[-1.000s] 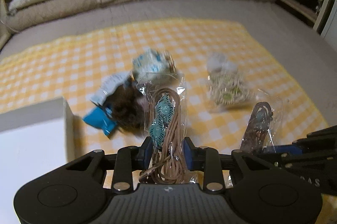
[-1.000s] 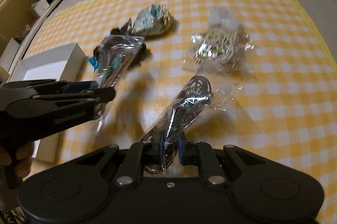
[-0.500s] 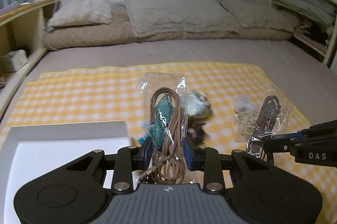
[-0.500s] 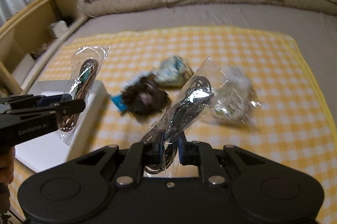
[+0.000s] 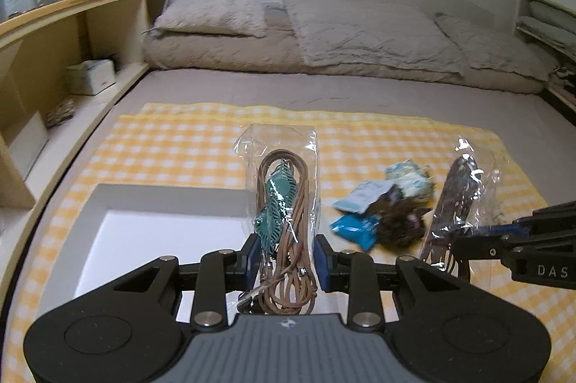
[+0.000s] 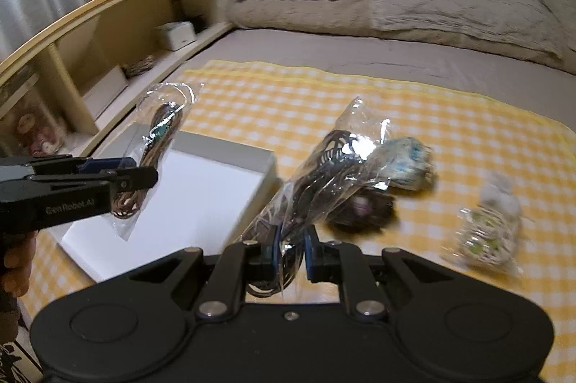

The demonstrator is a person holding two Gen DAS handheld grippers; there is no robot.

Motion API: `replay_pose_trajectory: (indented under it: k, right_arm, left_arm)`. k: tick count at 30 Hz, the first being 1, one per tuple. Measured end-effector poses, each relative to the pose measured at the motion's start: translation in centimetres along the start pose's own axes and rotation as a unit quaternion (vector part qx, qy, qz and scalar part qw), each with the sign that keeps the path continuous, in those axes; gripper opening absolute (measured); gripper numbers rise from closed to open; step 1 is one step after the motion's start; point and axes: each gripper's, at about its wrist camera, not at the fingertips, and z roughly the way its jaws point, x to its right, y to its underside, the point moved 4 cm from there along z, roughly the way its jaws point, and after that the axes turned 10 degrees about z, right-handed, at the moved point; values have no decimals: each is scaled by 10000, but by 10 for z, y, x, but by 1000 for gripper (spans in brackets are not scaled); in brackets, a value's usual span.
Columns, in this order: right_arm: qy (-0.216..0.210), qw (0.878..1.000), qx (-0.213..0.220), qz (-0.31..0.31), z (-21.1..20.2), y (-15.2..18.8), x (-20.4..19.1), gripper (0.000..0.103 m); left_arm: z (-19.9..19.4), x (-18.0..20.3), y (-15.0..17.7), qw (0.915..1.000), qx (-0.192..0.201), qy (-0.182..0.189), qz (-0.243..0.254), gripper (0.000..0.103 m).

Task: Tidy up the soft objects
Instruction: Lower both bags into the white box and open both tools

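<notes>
Both grippers grip bagged cords above a yellow checked blanket on the bed. On my left gripper, the blue pads pinch a clear bag of tan cord with teal leaf charms, held upright over the near right corner of the white box. My right gripper is clamped on a clear bag of dark cord, tilted up and to the right, just right of the box wall. Past it, on the blanket, lie a dark fuzzy bundle, a pale blue-patterned bundle touching its far side, and, well apart to the right, a bag of pale string with green bits, blurred. From the left camera a blue packet and a pale wrapper sit beside the dark bundle. Wooden shelves line the left; pillows lie at the bed's head.
</notes>
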Motion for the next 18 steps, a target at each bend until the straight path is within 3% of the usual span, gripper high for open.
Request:
replay_pose_trajectory:
  k: [9, 18]
  right_arm:
    - [-454, 9977, -373, -343, 27, 5, -54, 14]
    - [-638, 9915, -952, -608, 62, 18, -83, 14]
  left_arm:
    - [10, -25, 25, 9987, -518, -11, 29, 33]
    - [30, -36, 46, 9949, -1001, 157, 6, 33]
